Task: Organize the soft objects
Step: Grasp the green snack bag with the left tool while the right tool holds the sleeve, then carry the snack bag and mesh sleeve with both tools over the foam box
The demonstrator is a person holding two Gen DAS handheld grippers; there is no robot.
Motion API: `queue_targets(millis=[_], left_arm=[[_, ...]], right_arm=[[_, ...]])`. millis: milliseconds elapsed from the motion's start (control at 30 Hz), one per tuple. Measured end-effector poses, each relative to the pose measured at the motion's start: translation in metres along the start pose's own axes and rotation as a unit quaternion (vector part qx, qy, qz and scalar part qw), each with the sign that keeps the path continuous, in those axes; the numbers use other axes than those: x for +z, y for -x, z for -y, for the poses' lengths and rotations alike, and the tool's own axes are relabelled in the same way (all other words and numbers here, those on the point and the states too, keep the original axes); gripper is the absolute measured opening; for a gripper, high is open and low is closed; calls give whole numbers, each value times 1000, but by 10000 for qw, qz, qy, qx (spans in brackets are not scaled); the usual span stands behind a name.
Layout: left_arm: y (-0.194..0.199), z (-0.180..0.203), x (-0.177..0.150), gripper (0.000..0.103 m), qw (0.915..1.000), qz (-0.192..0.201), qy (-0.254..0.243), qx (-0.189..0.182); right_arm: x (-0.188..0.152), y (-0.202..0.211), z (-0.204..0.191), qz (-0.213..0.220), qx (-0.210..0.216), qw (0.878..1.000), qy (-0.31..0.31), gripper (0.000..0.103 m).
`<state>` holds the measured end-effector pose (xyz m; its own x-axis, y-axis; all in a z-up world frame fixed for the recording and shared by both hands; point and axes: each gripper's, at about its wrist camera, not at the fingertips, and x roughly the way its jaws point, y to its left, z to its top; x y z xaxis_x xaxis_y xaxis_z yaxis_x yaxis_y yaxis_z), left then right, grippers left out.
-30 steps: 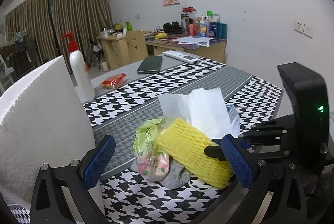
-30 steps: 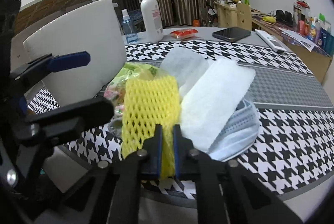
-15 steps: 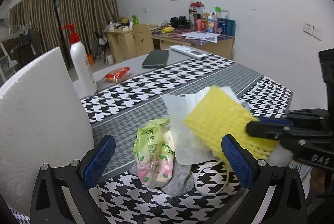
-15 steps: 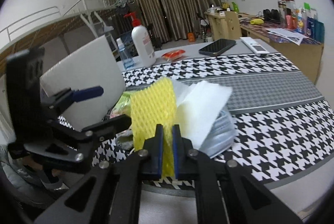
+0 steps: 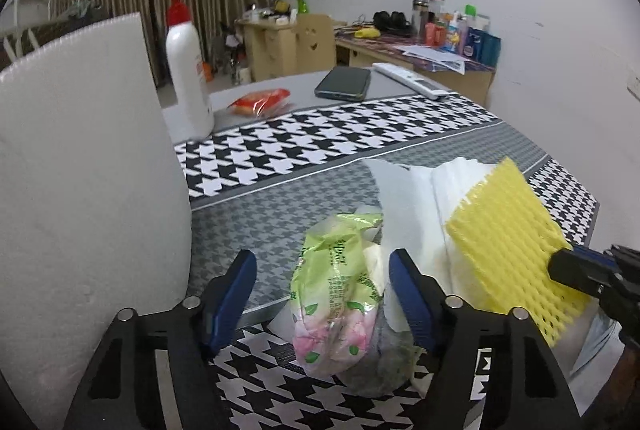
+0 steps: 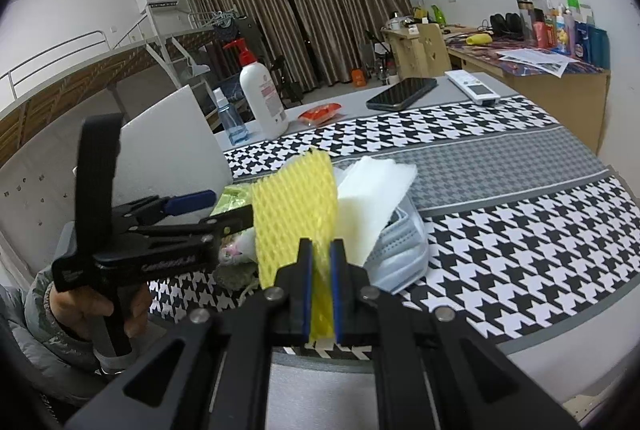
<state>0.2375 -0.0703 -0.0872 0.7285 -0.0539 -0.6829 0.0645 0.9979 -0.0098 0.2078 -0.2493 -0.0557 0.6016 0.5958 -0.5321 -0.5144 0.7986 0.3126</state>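
We see a table (image 5: 420, 133) with a pile of soft things at its near edge. In the pile, the snack bag (image 5: 340, 294) lies left of the paper sheets (image 5: 408, 205), and the foam net (image 5: 508, 242) is to their right, up off the table. A big foam board (image 5: 80, 189) stands on the left. Far back, the pump bottle (image 5: 188, 69) stands left of the phone (image 5: 344, 82).

Your left gripper (image 5: 320, 294) is spread wide around the green wipes packet (image 5: 338, 294) on the tabletop (image 5: 280, 197), while the right gripper (image 5: 576, 270) pinches the yellow foam net (image 5: 508, 238).
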Motion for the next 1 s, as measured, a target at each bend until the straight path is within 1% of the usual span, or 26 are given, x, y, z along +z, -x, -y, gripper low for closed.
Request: queue_targets(millis=[67,233,300,400,433,500,600,700,867,1000], left_arm=[[-3,-1,-1,61,9999,-82,53,-49],[-9,-5,-6,54,9990,-361,198,-191],[-8,-4,-7,42,9988,-370,213,-241],[-2,-2,-7,28,9990,-335,138,-262],[0,-1,-7,26,9989,-335,121,-311],[4,-2,-6,25,9988,-311,134,-356],[17,-2,-2,24,9987,-159,139,-459],[32,-2,1,23,9989,60,77,-455],[48,-2,6,24,9988,304,-46,-371],[60,-2,11,24,9978,510,-110,-398]], right_arm=[[0,0,0,-4,0,10000,4,11],[-1,-2,1,-34,-5,10000,-1,11],[-1,-3,1,-38,-8,10000,-1,11],[0,-2,1,-21,-9,10000,-19,11],[0,-1,1,-7,0,10000,-19,11],[2,1,0,21,-4,10000,-10,11],[2,2,-2,44,-24,10000,-14,11],[4,4,-5,86,-36,10000,-16,11],[8,10,-13,192,-61,9998,16,11],[13,15,-18,285,-102,9995,36,11]])
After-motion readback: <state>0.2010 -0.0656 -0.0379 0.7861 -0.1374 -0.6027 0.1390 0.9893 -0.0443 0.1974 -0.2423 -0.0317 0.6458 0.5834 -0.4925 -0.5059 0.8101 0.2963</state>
